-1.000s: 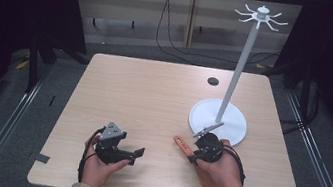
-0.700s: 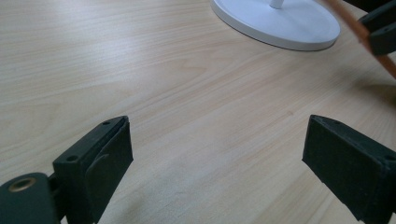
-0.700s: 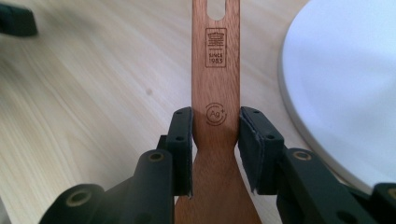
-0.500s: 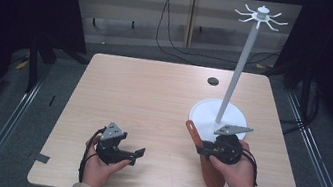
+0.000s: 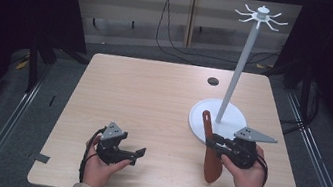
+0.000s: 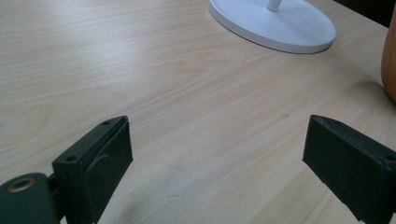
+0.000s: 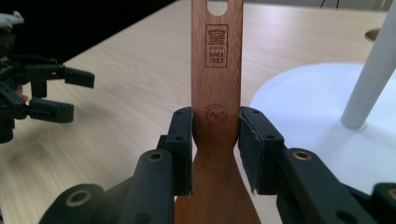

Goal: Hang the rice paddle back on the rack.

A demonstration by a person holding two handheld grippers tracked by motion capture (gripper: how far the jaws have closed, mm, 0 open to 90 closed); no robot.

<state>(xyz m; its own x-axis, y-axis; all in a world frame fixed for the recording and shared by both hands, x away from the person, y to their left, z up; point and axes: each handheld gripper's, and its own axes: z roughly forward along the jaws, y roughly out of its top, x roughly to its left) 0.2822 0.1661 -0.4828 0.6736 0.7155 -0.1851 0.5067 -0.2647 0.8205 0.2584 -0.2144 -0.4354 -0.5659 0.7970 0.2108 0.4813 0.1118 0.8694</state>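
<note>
The right hand-held gripper point(image 5: 217, 143) is clamped on a wooden spatula point(image 5: 211, 154), its jaws pressing the flat handle from both edges just above where the wood flares into the blade. The grip sits low on the handle, probably so the hanging hole point(image 7: 217, 7) at the far end stays free. That end points away from the person and reaches over the rim of the white stand point(image 5: 248, 51), whose round base point(image 5: 202, 127) rests on the bench point(image 5: 152, 106) and whose pole carries a ring of hooks point(image 5: 262, 15) at the top. My guess is the spatula is meant for one of those hooks. The left hand-held gripper point(image 5: 132, 154) rests low over the bench near the front edge, jaws wide apart and holding nothing, kept well clear of the stand.
</note>
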